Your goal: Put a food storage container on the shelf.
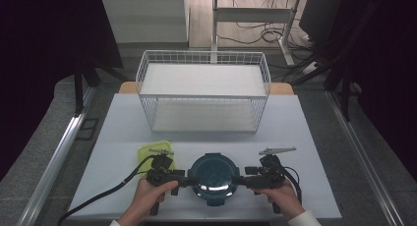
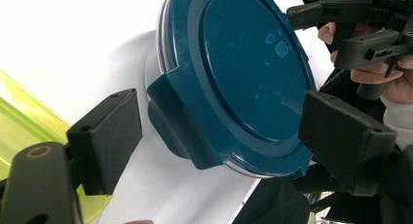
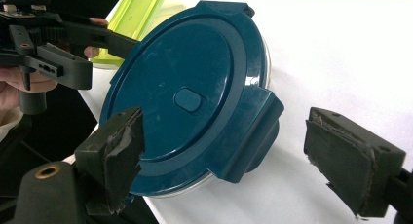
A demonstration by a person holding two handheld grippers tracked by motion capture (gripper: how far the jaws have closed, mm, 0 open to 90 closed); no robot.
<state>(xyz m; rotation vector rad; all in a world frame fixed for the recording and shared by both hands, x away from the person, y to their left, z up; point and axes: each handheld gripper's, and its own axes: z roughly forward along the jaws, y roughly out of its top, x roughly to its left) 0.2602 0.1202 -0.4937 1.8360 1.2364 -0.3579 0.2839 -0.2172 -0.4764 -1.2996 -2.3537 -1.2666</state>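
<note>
A round container with a dark blue lid (image 1: 212, 173) sits on the white table near the front edge, between my two grippers. My left gripper (image 1: 188, 179) points at its left side and stands open. In the left gripper view its jaws (image 2: 221, 136) straddle one of the lid's clip tabs (image 2: 180, 121), with a thin gap at the left pad (image 2: 109, 136). My right gripper (image 1: 238, 179) points at the right side, also open. In the right gripper view it (image 3: 234, 158) frames another clip tab (image 3: 253, 131); the right pad (image 3: 350, 160) stands well clear of the lid (image 3: 185, 92).
A yellow-green plastic piece (image 1: 152, 150) lies flat just behind the left gripper. A white wire basket (image 1: 203, 91) stands at the back of the table (image 1: 123, 137), with bare tabletop between it and the container. Dark curtains and metal rails flank the table.
</note>
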